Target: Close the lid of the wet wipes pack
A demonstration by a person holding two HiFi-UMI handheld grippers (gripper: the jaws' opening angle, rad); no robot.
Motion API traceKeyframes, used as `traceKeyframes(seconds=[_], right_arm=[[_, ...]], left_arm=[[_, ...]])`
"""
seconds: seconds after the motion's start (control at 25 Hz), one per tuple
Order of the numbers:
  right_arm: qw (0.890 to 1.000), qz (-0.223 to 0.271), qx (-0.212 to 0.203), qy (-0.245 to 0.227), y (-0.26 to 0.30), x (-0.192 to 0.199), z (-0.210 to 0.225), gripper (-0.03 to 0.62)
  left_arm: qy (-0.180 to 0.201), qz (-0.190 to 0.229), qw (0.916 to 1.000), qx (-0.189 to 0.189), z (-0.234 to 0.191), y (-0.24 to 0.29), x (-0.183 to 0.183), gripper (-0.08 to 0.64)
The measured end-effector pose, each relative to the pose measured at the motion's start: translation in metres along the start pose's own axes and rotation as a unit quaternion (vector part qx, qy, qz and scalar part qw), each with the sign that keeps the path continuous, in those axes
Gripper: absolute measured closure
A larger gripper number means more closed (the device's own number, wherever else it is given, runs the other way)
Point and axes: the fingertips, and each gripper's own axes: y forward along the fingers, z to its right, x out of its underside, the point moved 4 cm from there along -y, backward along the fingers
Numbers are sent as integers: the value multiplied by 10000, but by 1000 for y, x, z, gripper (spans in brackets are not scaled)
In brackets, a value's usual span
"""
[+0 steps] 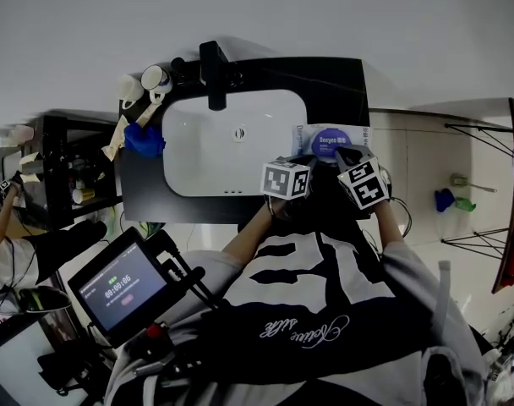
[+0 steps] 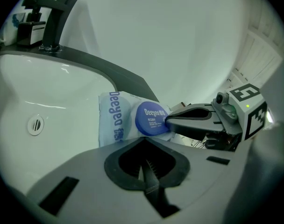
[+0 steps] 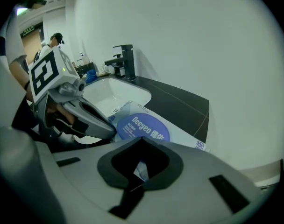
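A: Where is the wet wipes pack [image 1: 301, 138]?

B: It lies flat on the dark desk [image 1: 333, 83], just right of the white sink [image 1: 232, 142]. It is soft, crinkled white film with blue print, and a smooth round blue lid [image 1: 328, 141] lies flat on top.

A: And the arms?

B: Both forearms reach forward side by side over the desk's near edge. The left tongs [image 2: 148, 171] come in from the sink side and the right tongs [image 3: 137, 171] from the other, so their tips close on the lid from opposite sides.

A: How do the tongs stand?

B: The left are narrow, toothed jaws drawn together with nothing between. The right are drawn together too. A sliver of white film shows in their slit, but I cannot tell whether it is nipped. Their grey tip sits against the lid's rim.

A: Anything behind?

B: A black, angular tap [image 1: 213, 74] stands at the back of the glossy sink.
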Motion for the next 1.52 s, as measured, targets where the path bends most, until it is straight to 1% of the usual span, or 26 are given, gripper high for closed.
traceKeyframes(seconds=[0.04,0.12,0.2,0.28,0.4,0.48,0.56,0.64,0.8,0.92,1.0,1.08,1.2,1.28,1.4,1.52], right_arm=[[10000,-14,84,-2,1,0,-3,594],[9997,47,195,162,5,0,-7,594],[9984,133,273,469,6,1,-5,594],[9960,216,330,798,4,4,0,594],[9892,497,343,1335,1,7,0,594],[9836,706,291,1637,-1,7,-5,594],[9794,845,264,1816,-4,7,-10,594],[9766,962,288,1903,-6,7,-14,594],[9695,1281,418,2049,-10,7,-27,594],[9581,1596,541,2317,-14,8,-42,594],[9476,1788,649,2568,-20,8,-54,594],[9352,1936,783,2861,-32,9,-67,594],[9159,2123,1001,3255,-44,19,-89,594],[9055,2180,1168,3449,-51,26,-106,594],[8942,2178,1440,3635,-77,31,-130,594],[8864,2229,1589,3733,-99,35,-144,594]], left_arm=[[3,27,10000,1,-1,-3,0,561],[-8,56,10000,0,-6,-5,4,561],[100,-34,9999,-41,-6,-6,8,561],[309,-182,9993,-87,-2,-6,10,561],[490,-214,9985,-88,-2,-8,11,561],[522,-139,9985,-92,-6,-14,10,561],[569,-45,9983,-115,-10,-20,7,561],[609,81,9980,-123,-13,-27,2,561],[687,460,9965,-84,-19,-45,-10,561],[862,697,9938,-29,-24,-60,-15,561],[984,775,9921,75,-23,-71,-18,561],[1115,760,9906,245,-16,-82,-17,561],[1360,617,9874,513,-6,-93,-7,561],[1473,455,9858,671,-2,-99,4,561],[1525,177,9840,905,15,-112,16,561],[1658,54,9801,1091,35,-119,22,561]])
